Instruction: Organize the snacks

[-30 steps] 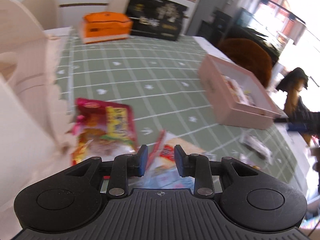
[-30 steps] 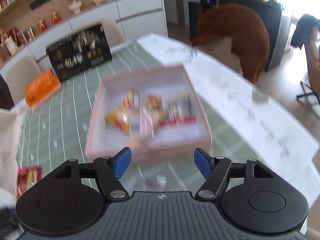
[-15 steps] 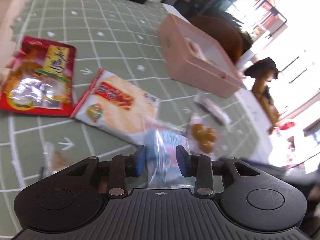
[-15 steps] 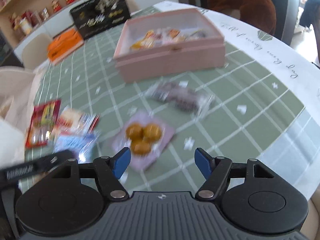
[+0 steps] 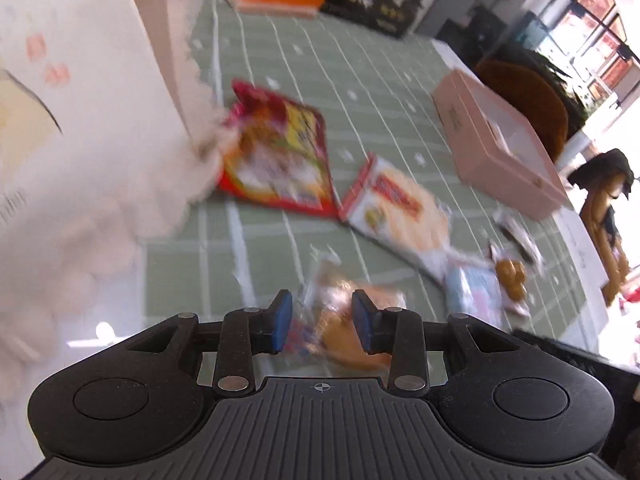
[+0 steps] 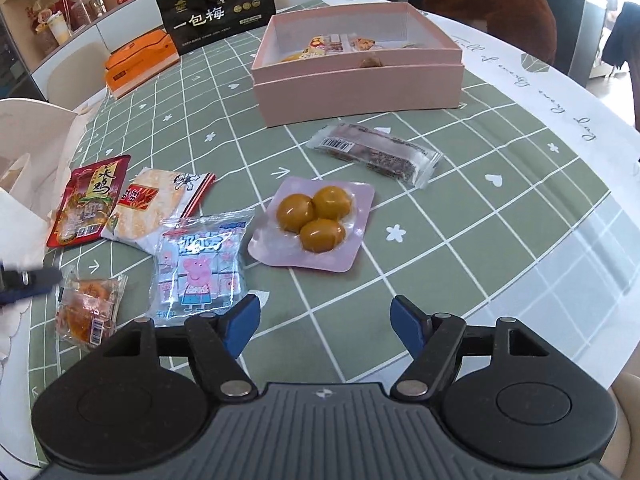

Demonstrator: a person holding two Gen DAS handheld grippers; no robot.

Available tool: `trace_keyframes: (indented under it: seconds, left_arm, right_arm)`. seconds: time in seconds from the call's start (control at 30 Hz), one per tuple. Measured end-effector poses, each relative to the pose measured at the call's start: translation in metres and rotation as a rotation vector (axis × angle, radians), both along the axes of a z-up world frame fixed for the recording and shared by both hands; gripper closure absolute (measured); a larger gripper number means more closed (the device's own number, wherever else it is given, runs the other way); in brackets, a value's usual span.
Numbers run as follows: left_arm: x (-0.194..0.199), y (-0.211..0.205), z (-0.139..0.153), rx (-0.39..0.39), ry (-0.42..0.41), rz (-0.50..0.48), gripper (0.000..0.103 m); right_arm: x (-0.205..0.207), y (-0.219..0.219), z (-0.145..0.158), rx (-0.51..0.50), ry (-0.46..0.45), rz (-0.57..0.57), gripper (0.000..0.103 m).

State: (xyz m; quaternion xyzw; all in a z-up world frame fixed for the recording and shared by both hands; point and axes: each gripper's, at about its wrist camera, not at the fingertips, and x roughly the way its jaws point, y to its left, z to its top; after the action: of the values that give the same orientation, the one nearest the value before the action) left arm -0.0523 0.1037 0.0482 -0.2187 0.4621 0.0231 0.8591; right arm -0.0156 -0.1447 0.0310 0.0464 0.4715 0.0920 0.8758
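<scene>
On green checked tablecloth (image 6: 460,216): left gripper (image 5: 322,322) is hovering, jaws narrowly apart, over orange pastry packet (image 5: 352,320); right gripper (image 6: 325,326) is hanging wide-jawed, gripping nothing, near egg pack (image 6: 316,222).

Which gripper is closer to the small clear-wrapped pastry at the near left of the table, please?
Left. The left gripper hovers right over the pastry, fingers either side. The right gripper sits off to its right, beyond the pig packet.
</scene>
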Motion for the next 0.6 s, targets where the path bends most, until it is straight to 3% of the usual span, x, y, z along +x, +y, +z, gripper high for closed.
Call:
trace_keyframes:
  seconds: [0.3, 0.5, 0.6]
  left_arm:
    - [0.035, -0.056, -0.010, -0.054, -0.023, -0.156, 0.062]
    - [0.069, -0.082, -0.022, -0.195, -0.024, -0.257, 0.062]
    - [0.071, -0.082, -0.015, -0.209, -0.064, -0.253, 0.063]
  right_arm:
    - [-0.003, 0.006, 0.001, -0.010, -0.015, 0.018, 0.030]
    - [-0.006, 0.000, 0.005, -0.018, -0.035, 0.003, 0.027]
    - [-0.005, -0.001, 0.004, -0.036, -0.035, -0.005, 0.027]
